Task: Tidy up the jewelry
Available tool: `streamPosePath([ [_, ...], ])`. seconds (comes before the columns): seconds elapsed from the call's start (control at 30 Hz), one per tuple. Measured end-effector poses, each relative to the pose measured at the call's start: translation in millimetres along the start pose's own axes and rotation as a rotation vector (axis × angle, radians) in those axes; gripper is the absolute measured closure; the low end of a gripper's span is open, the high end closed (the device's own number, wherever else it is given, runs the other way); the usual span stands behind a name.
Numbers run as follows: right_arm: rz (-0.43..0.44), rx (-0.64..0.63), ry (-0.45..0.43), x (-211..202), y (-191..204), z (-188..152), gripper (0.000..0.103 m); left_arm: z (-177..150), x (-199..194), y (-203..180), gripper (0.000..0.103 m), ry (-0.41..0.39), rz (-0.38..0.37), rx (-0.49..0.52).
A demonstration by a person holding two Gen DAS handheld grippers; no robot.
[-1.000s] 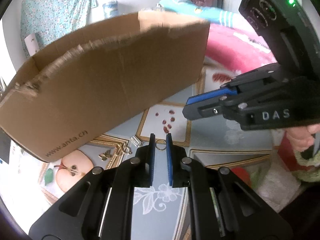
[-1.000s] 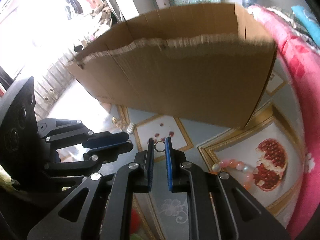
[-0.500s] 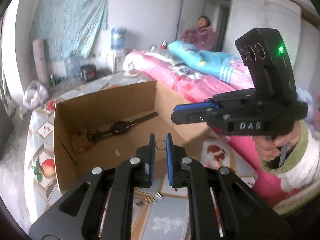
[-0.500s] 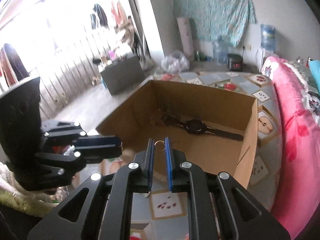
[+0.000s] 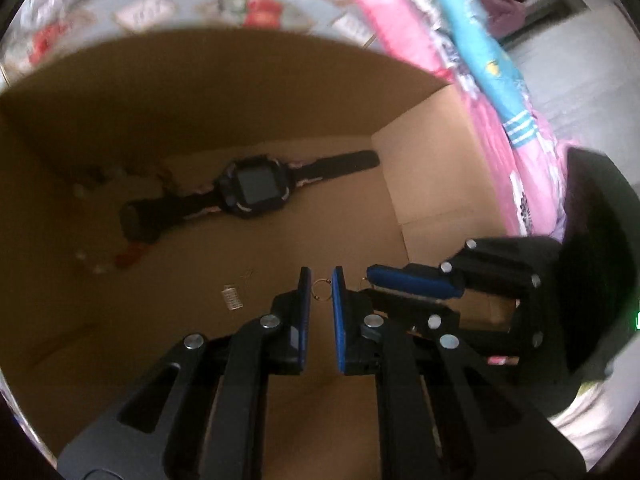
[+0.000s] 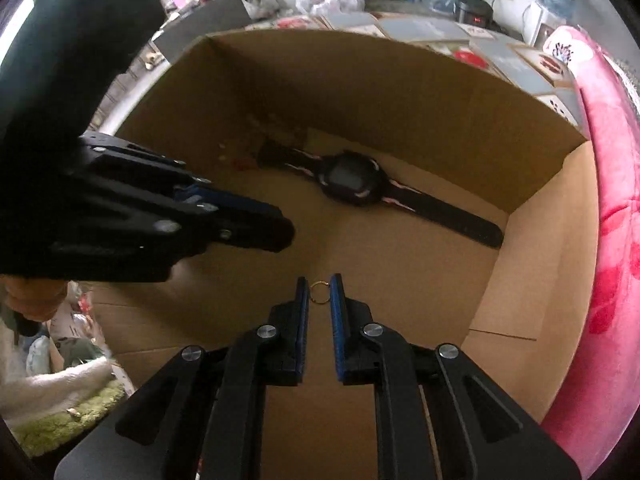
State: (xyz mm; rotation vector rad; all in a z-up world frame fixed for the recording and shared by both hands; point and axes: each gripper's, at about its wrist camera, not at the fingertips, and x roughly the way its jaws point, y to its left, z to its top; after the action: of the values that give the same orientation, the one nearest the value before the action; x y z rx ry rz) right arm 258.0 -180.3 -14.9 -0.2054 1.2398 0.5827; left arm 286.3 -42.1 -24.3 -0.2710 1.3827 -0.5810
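Both grippers over box [image 6: 532, 216], each clamped on a small ring: L [image 5: 321, 289], R [image 6: 319, 292]. Lower near floor b4 release, 6 o'clock of watch [image 6: 352, 178].

Both pictures are round and bent at the edges, with black corners, like looking through a fish bowl. Inside the brown cardboard box [image 5: 432, 168] it is dim and shadowy, most of all on the left wall in the left wrist view. That view is smeary; the black wristwatch with a square face [image 5: 252, 190] looks soft and the patterned floor above is streaked. The right wrist view is sharper. Bright daylight glares white at its top left.
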Motion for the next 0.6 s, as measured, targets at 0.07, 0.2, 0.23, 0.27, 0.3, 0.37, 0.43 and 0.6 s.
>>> streamPosePath([
  [0.07, -0.027, -0.012, 0.012, 3.1, -1.9, -0.2, 0.092, 4.5, 10.6, 0.1, 0.093, 0.030, 0.004, -0.012],
  [0.2, -0.061, -0.028, 0.015, 4.8, -4.3, -3.9, 0.091, 11.8, 26.9, -1.5, 0.093, 0.068, 0.029, -0.034],
  [0.23, -0.065, -0.030, 0.011, 2.4, -5.9, -3.8, 0.091, 14.0, 28.3, -0.9, 0.092, 0.066, 0.036, -0.042],
  [0.27, -0.069, -0.029, 0.006, 0.7, -5.6, -4.7, 0.091, 14.7, 28.6, -0.1, 0.086, 0.065, 0.037, -0.052],
  [0.3, -0.069, -0.022, 0.001, -0.2, -6.7, -5.9, 0.091, 14.6, 29.2, 0.9, 0.083, 0.064, 0.042, -0.064],
  [0.37, -0.064, -0.012, -0.017, -3.0, -9.0, -7.7, 0.090, 15.4, 27.6, 1.1, 0.082, 0.058, 0.052, -0.066],
  [0.43, -0.067, -0.006, -0.040, -10.0, -7.4, -10.6, 0.090, 14.9, 23.5, 2.1, 0.082, 0.037, 0.055, -0.071],
  [0.6, -0.051, 0.029, -0.110, -33.2, -13.2, -16.8, 0.089, 9.7, -6.1, 0.0, 0.082, -0.070, 0.052, -0.044],
])
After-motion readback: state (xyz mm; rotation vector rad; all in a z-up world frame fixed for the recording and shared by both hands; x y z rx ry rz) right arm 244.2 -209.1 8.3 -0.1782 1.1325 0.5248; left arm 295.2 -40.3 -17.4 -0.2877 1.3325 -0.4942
